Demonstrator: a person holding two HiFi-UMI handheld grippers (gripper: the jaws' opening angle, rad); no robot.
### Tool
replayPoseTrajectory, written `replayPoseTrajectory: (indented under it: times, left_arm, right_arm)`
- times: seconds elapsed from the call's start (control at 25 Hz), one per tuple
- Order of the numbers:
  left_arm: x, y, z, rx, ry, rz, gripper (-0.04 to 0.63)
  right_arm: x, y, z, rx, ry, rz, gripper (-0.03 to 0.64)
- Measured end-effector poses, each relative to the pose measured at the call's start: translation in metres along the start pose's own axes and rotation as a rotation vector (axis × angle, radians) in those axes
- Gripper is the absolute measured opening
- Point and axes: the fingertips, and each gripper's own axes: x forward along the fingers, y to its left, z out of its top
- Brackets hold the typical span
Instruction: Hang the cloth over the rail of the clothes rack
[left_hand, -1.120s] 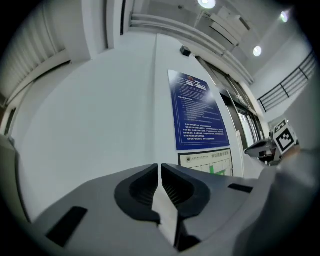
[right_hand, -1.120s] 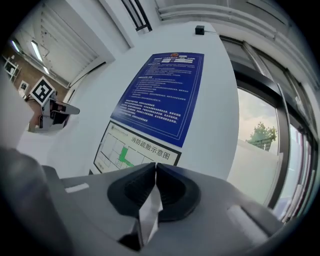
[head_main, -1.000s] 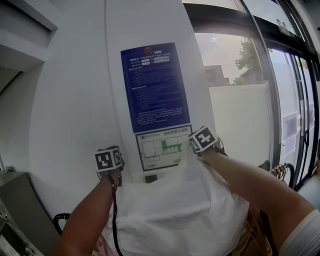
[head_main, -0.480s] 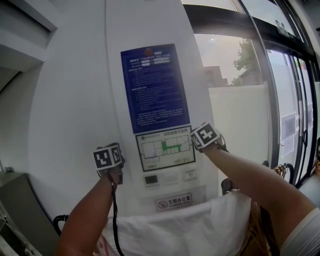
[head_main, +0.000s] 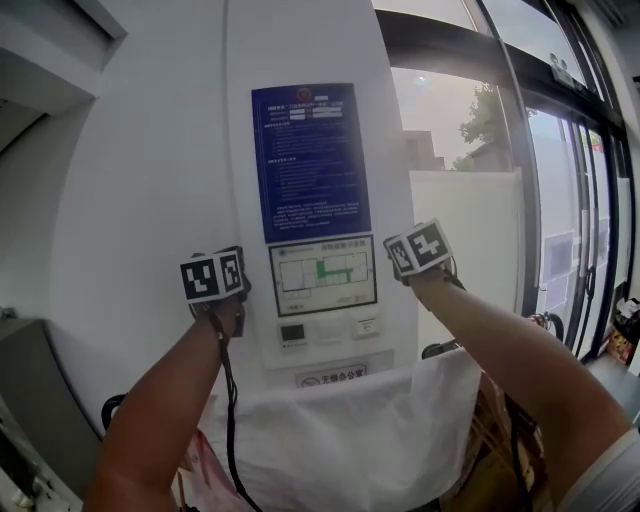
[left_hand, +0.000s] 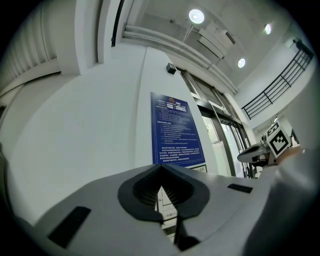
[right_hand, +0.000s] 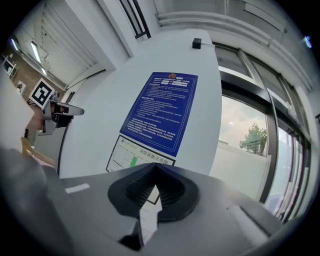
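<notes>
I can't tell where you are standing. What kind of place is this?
Probably the entrance hall of a public building. A blue printed notice board and a white floor-plan sign with a green patch hang on a white curved pillar, beside tall dark-framed glass doors.

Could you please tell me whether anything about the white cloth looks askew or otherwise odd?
Slightly: in the head view the white cloth hangs with its top edge slanting, higher on the right than on the left, and its face is creased. The rail under it is hidden. Nothing looks torn or spilled.
</notes>
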Motion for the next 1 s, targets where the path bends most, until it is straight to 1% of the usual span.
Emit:
replayPoseTrajectory:
  times: [0.08, 0.2, 0.28, 0.36, 0.48, 0.6, 0.72, 0.76, 0.8, 0.92, 1.0]
  left_arm:
    - [-0.022, -0.008, 0.003, -0.016, -0.01, 0.0, 0.006]
    - [-0.066, -0.025, 0.012, -0.021, -0.037, 0.002, 0.006]
    - [-0.098, -0.035, 0.018, -0.025, -0.048, 0.013, 0.006]
    - [-0.13, -0.043, 0.014, -0.024, -0.044, 0.03, 0.006]
    - [-0.175, -0.054, -0.008, -0.022, -0.012, 0.049, 0.006]
    - [-0.219, -0.054, -0.027, -0.029, 0.009, 0.066, 0.008]
    - [-0.254, -0.052, -0.053, -0.027, 0.048, 0.059, 0.009]
    - [-0.263, -0.053, -0.062, -0.031, 0.064, 0.051, 0.027]
    - [-0.27, -0.053, -0.072, -0.041, 0.081, 0.041, 0.059]
    - [-0.283, -0.052, -0.108, -0.091, 0.133, 0.014, 0.099]
    - [-0.288, -0.047, -0.129, -0.107, 0.171, -0.002, 0.132]
  right_arm:
    - [-0.023, 0.008, -0.006, 0.001, 0.006, 0.014, 0.002]
    - [-0.067, 0.021, -0.013, -0.015, -0.002, 0.05, 0.002]
    - [-0.095, 0.031, -0.019, -0.018, -0.008, 0.086, 0.002]
    - [-0.121, 0.043, -0.031, 0.002, -0.014, 0.133, 0.002]
    - [-0.165, 0.055, -0.061, 0.044, -0.013, 0.187, 0.002]
    - [-0.209, 0.064, -0.08, 0.069, -0.02, 0.223, 0.003]
    - [-0.242, 0.077, -0.101, 0.078, -0.009, 0.248, 0.003]
    - [-0.251, 0.079, -0.108, 0.088, -0.006, 0.25, 0.003]
    - [-0.259, 0.079, -0.116, 0.104, -0.001, 0.247, 0.003]
    - [-0.269, 0.066, -0.147, 0.181, 0.025, 0.214, 0.005]
    - [-0.268, 0.057, -0.167, 0.236, 0.042, 0.193, 0.02]
